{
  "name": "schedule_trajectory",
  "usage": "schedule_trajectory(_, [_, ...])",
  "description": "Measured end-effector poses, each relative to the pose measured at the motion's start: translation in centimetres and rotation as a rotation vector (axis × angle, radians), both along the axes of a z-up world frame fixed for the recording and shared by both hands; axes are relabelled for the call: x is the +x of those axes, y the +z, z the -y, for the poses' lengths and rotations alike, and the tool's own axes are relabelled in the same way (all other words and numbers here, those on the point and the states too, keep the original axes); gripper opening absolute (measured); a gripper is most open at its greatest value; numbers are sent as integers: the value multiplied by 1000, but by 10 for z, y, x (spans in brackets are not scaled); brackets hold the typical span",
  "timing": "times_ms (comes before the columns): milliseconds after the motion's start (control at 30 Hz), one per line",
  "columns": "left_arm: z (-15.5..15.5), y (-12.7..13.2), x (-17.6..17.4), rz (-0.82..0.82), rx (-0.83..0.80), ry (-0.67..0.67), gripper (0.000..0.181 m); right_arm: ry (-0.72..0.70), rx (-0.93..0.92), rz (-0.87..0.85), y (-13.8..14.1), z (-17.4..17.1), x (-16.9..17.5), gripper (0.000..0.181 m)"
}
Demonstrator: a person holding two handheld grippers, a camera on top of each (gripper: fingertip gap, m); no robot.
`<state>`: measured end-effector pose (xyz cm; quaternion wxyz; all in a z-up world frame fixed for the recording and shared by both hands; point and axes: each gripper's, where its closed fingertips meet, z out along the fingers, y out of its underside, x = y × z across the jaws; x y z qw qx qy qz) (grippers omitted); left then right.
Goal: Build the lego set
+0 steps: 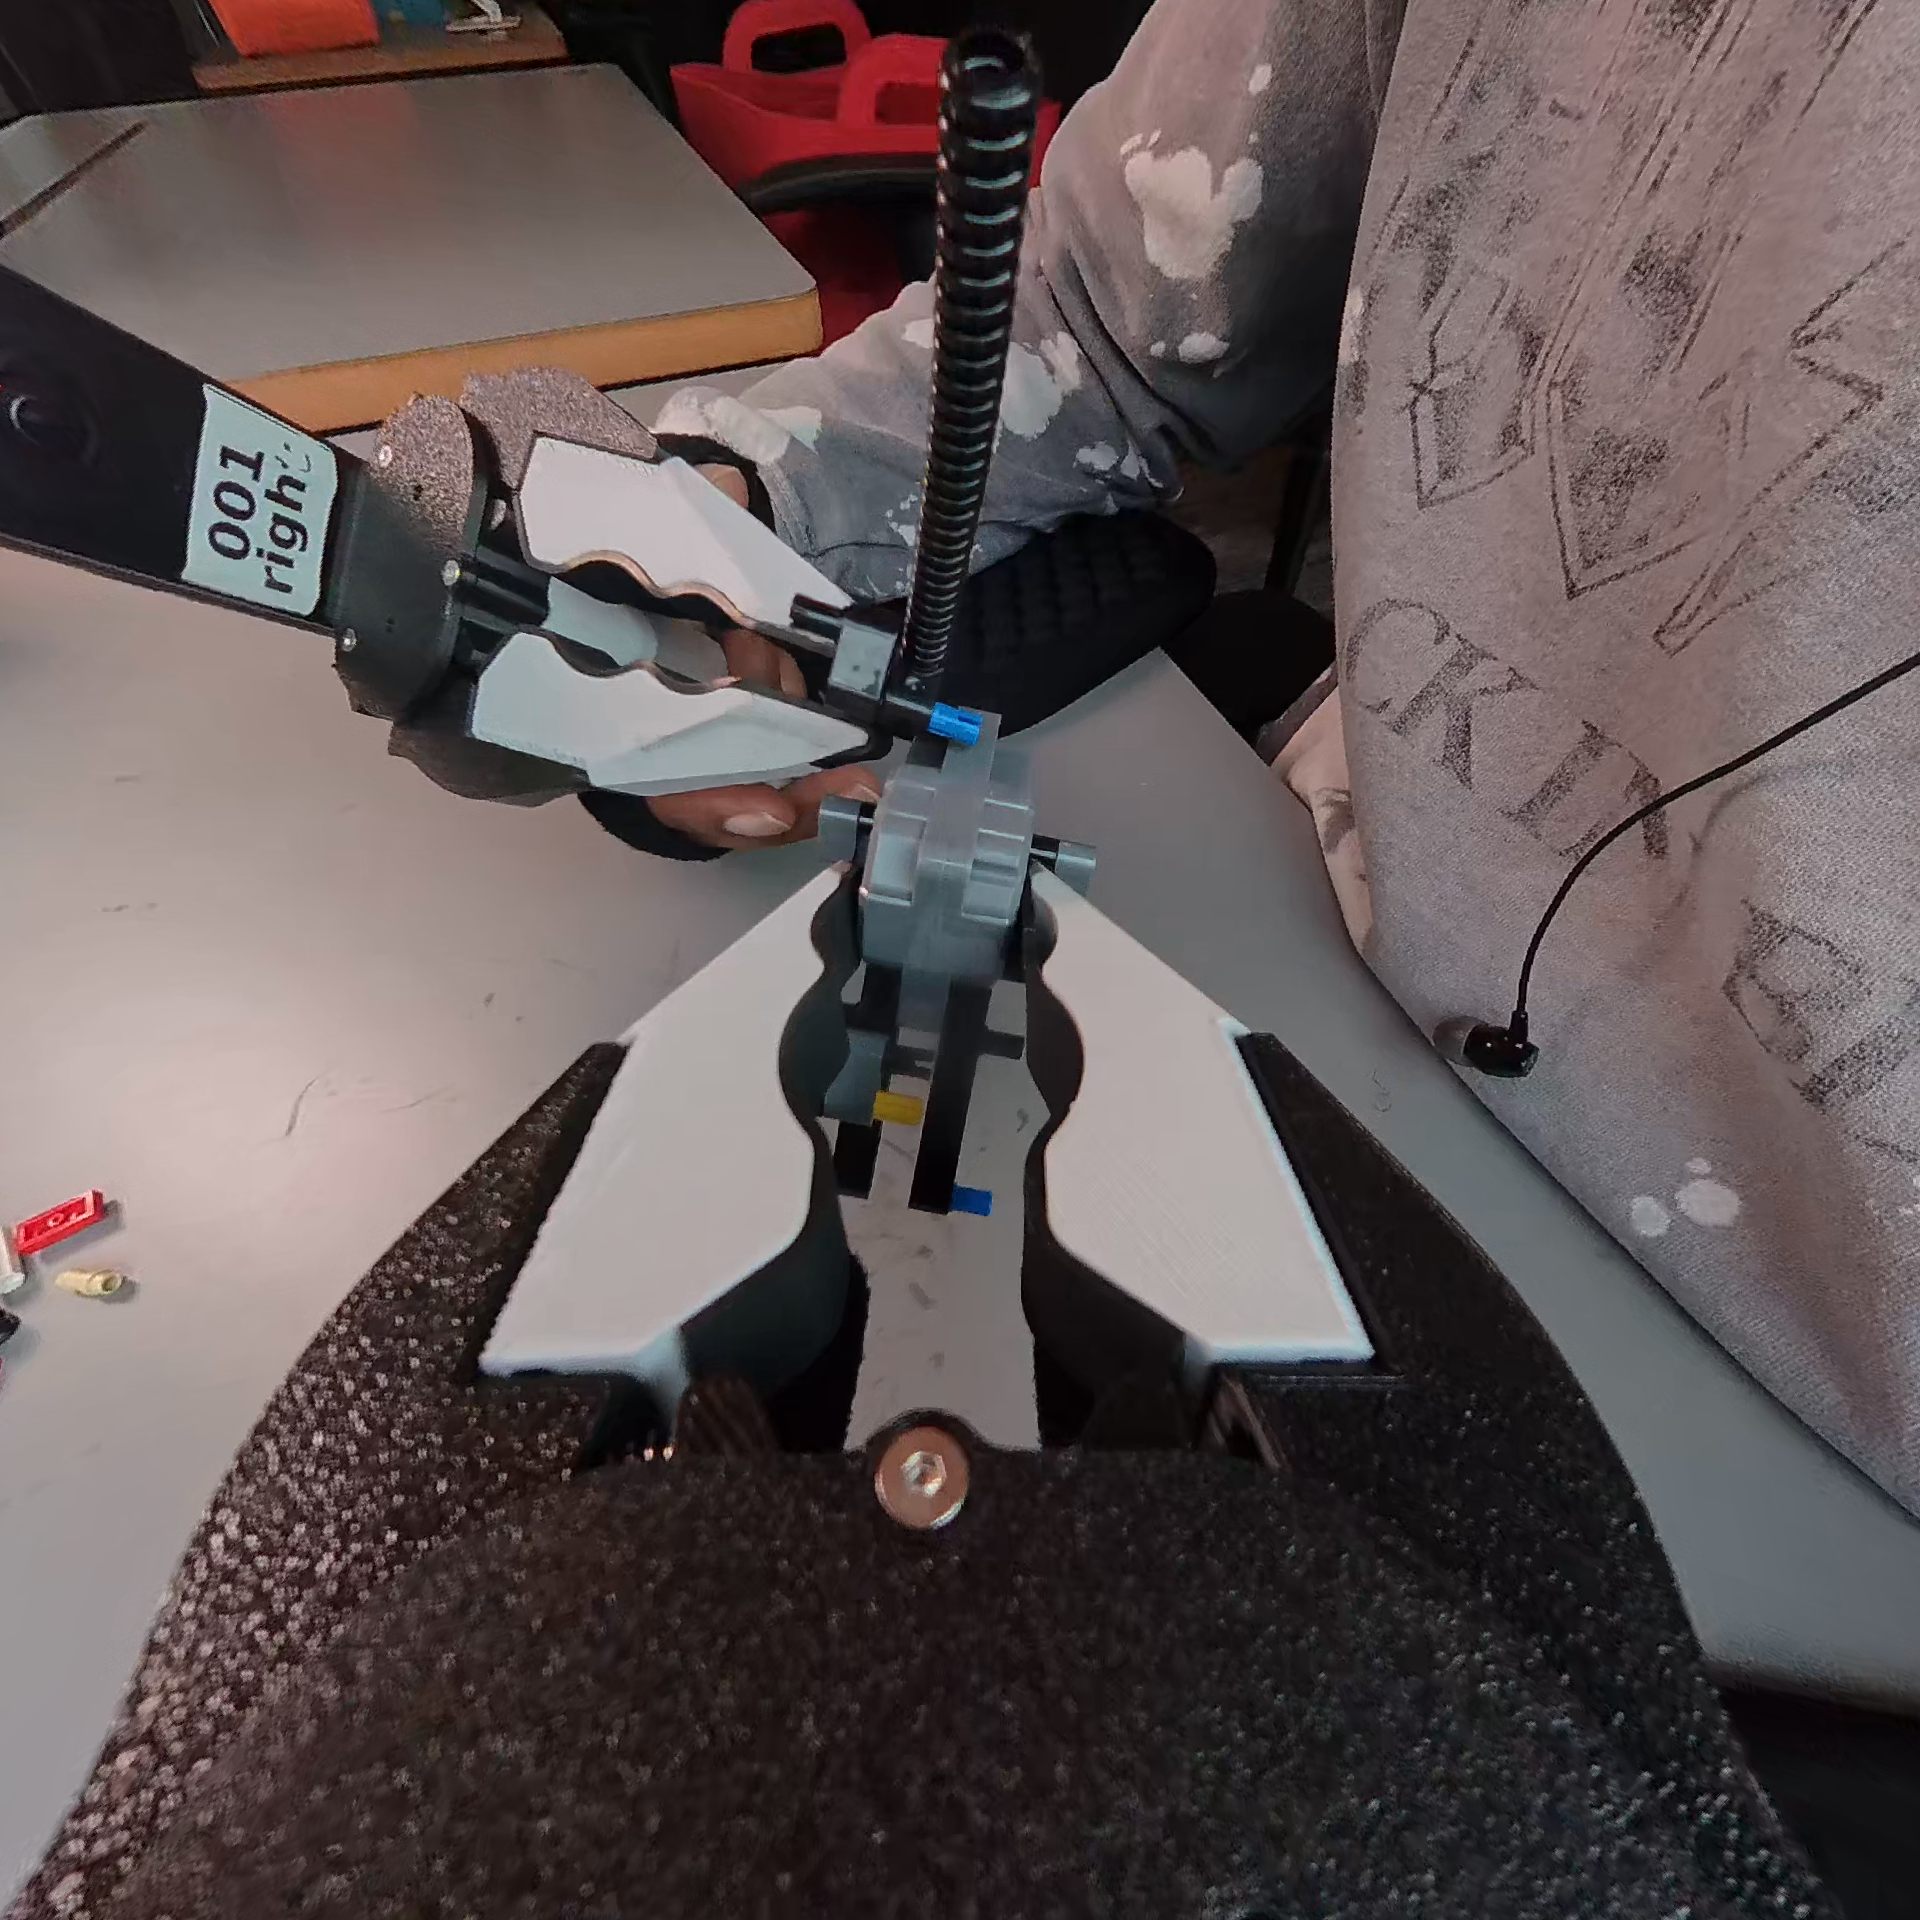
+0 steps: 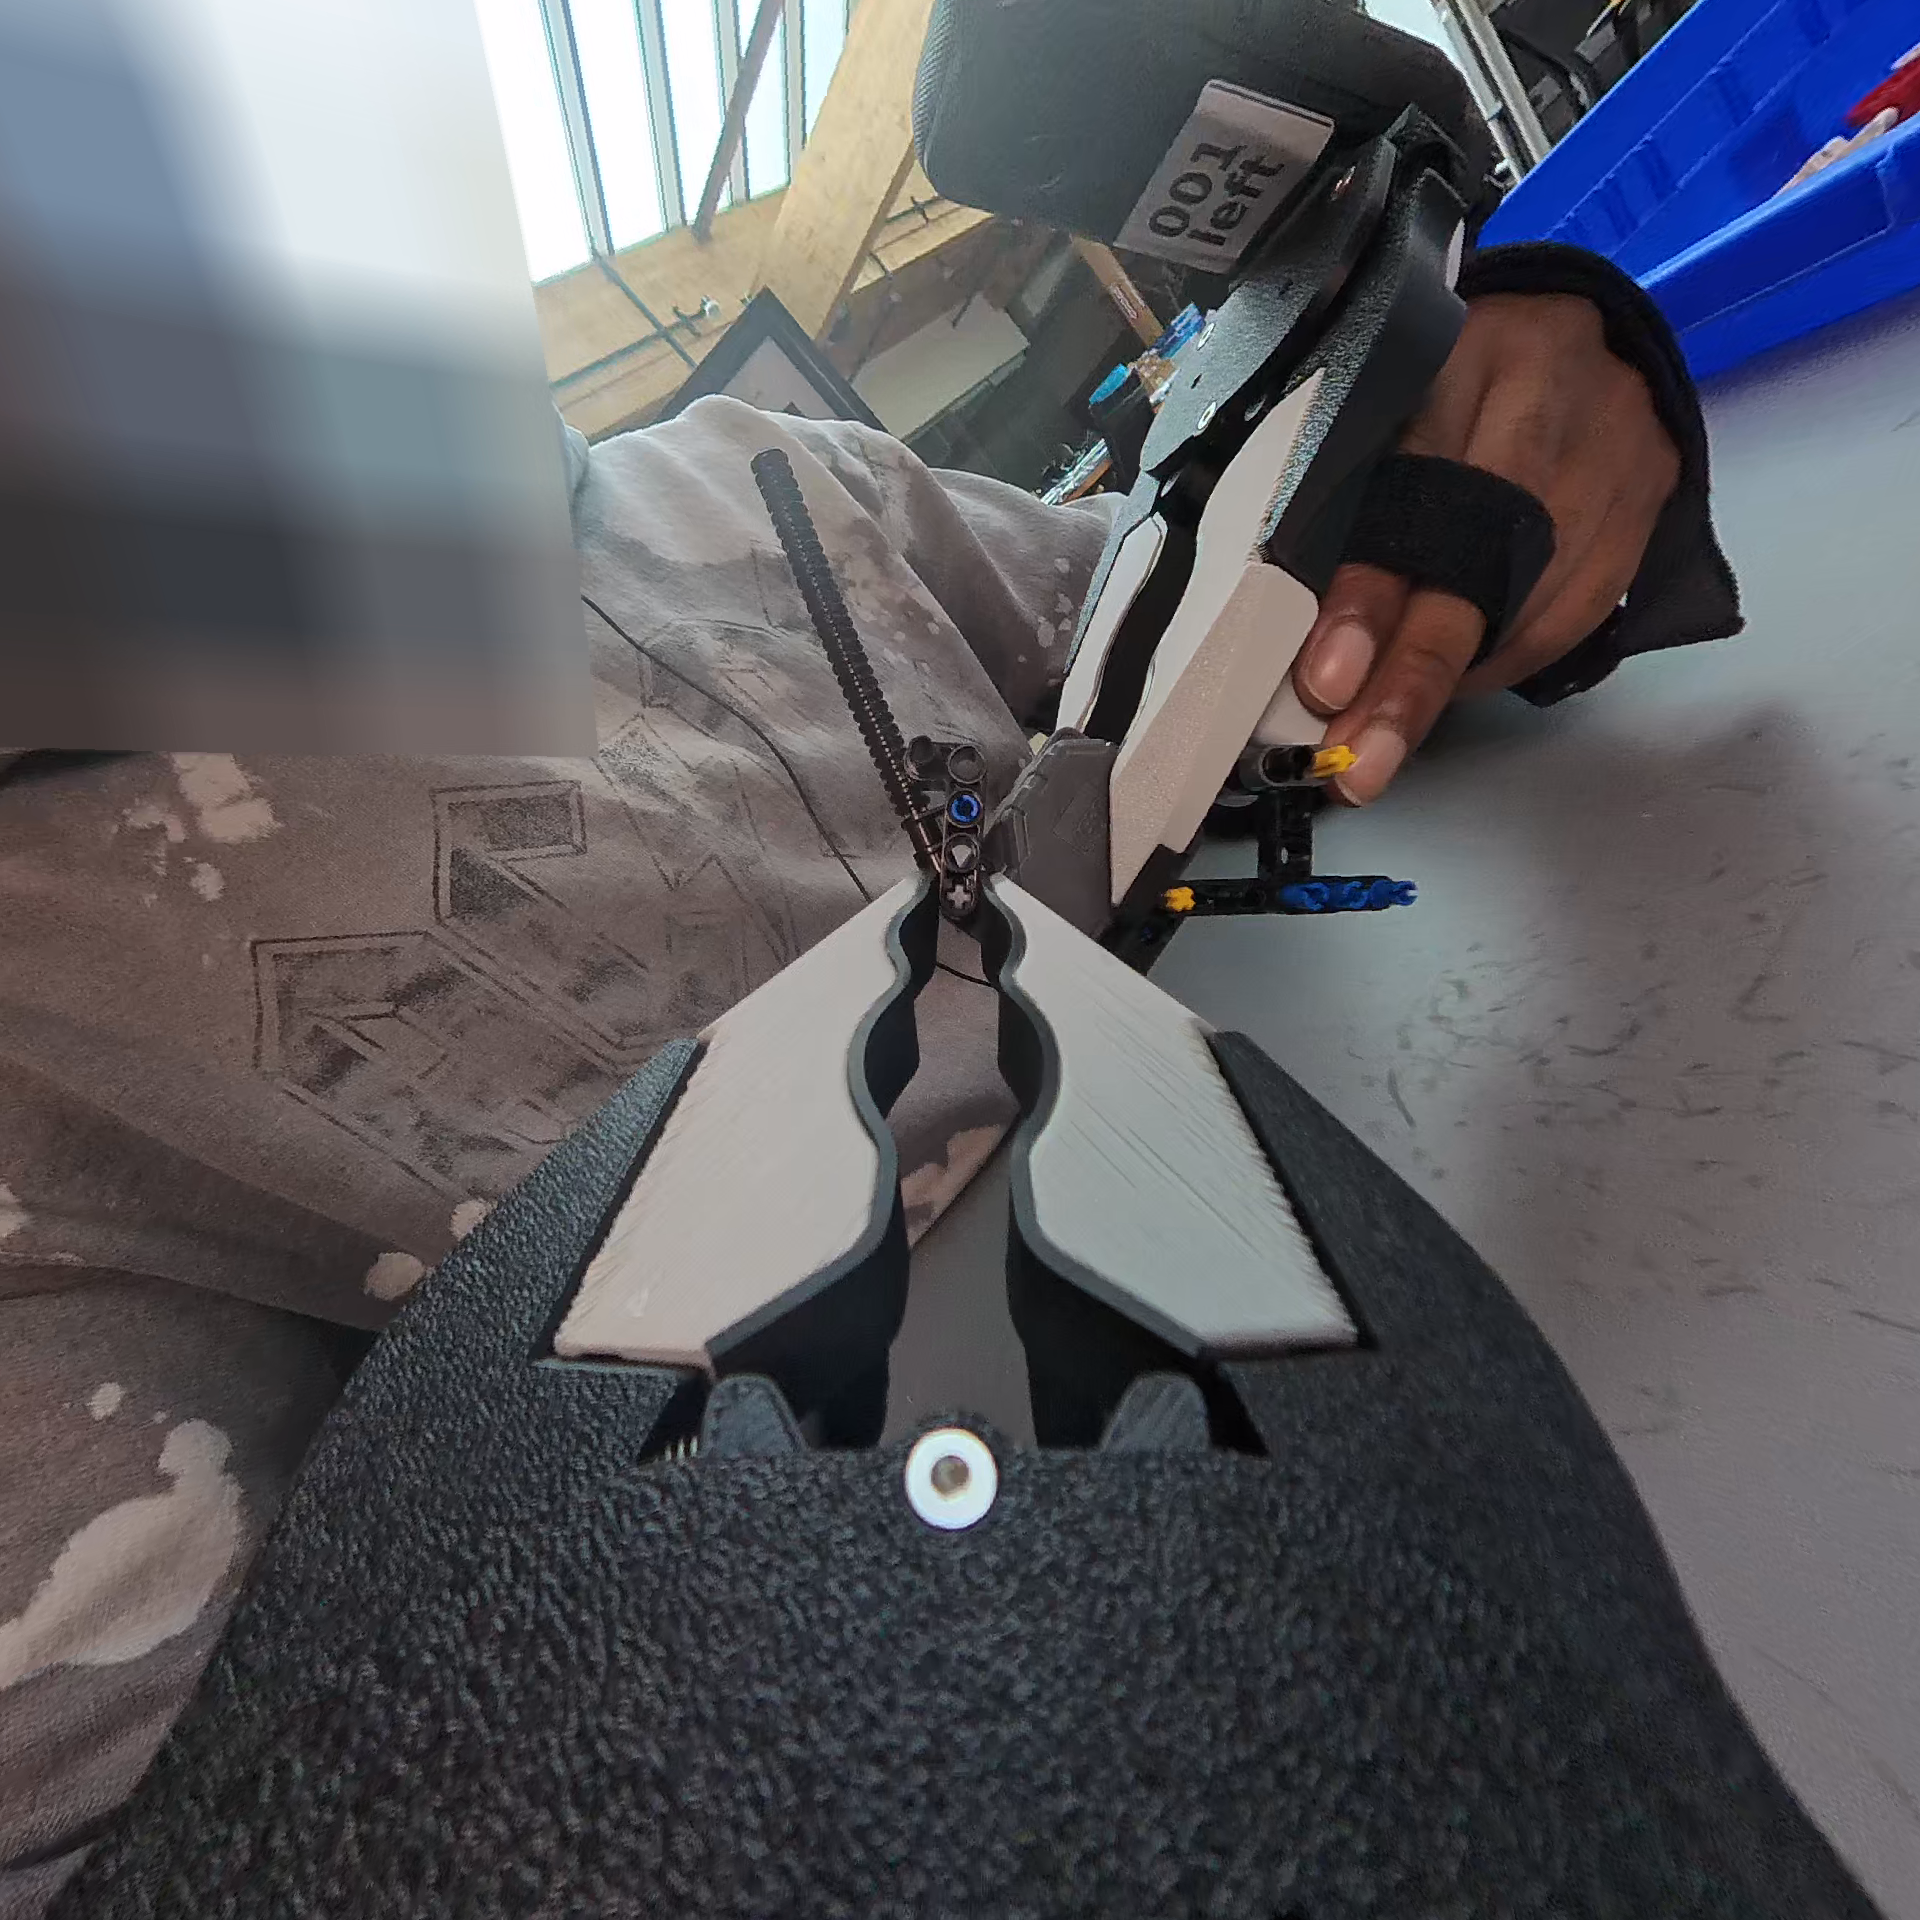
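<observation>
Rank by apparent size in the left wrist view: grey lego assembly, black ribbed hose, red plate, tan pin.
1. black ribbed hose
2. grey lego assembly, nearer, so unsure
3. red plate
4. tan pin

Workshop — grey worktables (image 1: 416,239) | blue parts bin (image 2: 1714,208) | exposed timber beams (image 2: 831,177) — cluttered shelves (image 2: 1132,384)

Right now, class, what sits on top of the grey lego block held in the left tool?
A blue peg tops the grey lego block, beside a black ribbed hose rising upward. The right tool covers how they join.
</observation>
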<state>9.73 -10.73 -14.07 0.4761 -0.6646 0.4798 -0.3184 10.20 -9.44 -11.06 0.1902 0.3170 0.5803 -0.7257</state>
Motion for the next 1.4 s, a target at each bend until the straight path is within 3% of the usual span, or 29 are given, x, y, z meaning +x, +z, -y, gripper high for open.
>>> schedule_trajectory(167, [0, 2, -1, 30, -25, -4, 30, 1, -21, 9, 1, -1, -1, 7])
schedule_trajectory(533, [8, 15, 10, 235, -238, -93, 29, 53, -80, -41, 12, 4, 6, 7])
schedule_trajectory(933, [5, 11, 6, 224, -276, -64, 29, 5, -28, -76, 8, 0, 2, 9])
schedule_trajectory(1400, [-3, -12, -7, 100, -360, 15, 29, -112, 214, -98, -18, -10, -10, 11])
